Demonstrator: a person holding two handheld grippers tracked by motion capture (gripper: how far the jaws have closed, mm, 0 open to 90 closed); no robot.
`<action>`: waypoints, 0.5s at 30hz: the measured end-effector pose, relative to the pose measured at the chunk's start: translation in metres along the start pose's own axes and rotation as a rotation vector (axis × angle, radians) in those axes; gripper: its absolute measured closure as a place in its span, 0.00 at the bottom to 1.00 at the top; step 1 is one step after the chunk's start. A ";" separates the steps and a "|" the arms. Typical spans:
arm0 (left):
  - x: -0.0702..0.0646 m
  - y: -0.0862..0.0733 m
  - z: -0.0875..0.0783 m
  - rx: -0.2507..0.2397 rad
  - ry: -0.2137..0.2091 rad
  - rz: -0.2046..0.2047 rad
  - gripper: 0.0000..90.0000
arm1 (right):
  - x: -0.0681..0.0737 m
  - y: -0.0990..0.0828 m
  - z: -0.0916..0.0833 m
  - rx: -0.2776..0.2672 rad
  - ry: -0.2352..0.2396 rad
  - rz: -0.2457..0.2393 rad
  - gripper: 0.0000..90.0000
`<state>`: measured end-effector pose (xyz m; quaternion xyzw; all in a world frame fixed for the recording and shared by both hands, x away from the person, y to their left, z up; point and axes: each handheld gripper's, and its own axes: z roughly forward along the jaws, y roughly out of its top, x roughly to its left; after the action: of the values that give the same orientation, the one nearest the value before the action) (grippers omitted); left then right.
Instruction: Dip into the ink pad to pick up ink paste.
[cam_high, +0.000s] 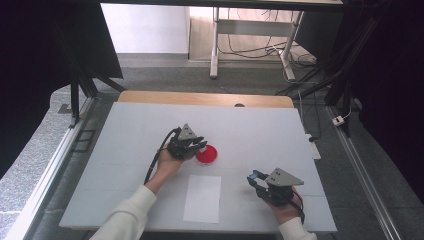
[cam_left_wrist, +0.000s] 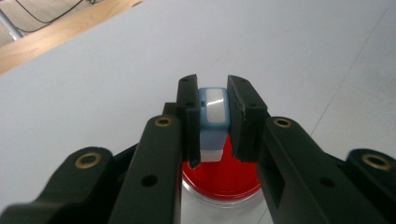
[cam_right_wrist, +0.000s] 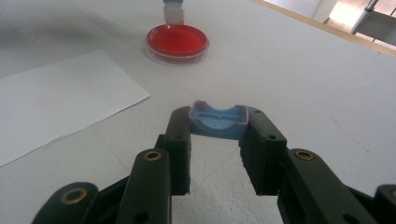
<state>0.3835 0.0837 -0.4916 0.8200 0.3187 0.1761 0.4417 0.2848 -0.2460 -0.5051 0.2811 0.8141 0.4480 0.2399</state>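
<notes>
1. Stamp (cam_left_wrist: 214, 116), light and rigid, is being clamped by its sides in the left gripper (cam_left_wrist: 212, 121), over the red dish (cam_left_wrist: 224, 179).
2. Cap (cam_right_wrist: 218, 120), small and slippery, is being pinched at its ends by the right gripper (cam_right_wrist: 218, 140), near the paper (cam_high: 202, 198).

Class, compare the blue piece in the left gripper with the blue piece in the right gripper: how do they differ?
The left piece stands upright, narrow, over the red dish. The right piece lies level, wider, hollow side showing, away from the dish. Both are light blue and clamped between black jaws.
</notes>
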 end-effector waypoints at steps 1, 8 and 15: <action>0.000 0.001 -0.002 -0.004 -0.003 0.002 0.84 | 0.000 0.000 0.000 -0.001 0.001 0.000 0.71; 0.002 0.006 -0.014 -0.029 -0.022 -0.007 0.84 | 0.000 0.000 0.000 0.000 -0.002 0.000 0.71; 0.007 0.007 -0.021 -0.032 -0.045 -0.020 0.84 | 0.000 0.000 -0.001 -0.002 0.000 -0.001 0.71</action>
<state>0.3787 0.0984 -0.4743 0.8133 0.3140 0.1580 0.4636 0.2848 -0.2467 -0.5047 0.2805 0.8138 0.4484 0.2406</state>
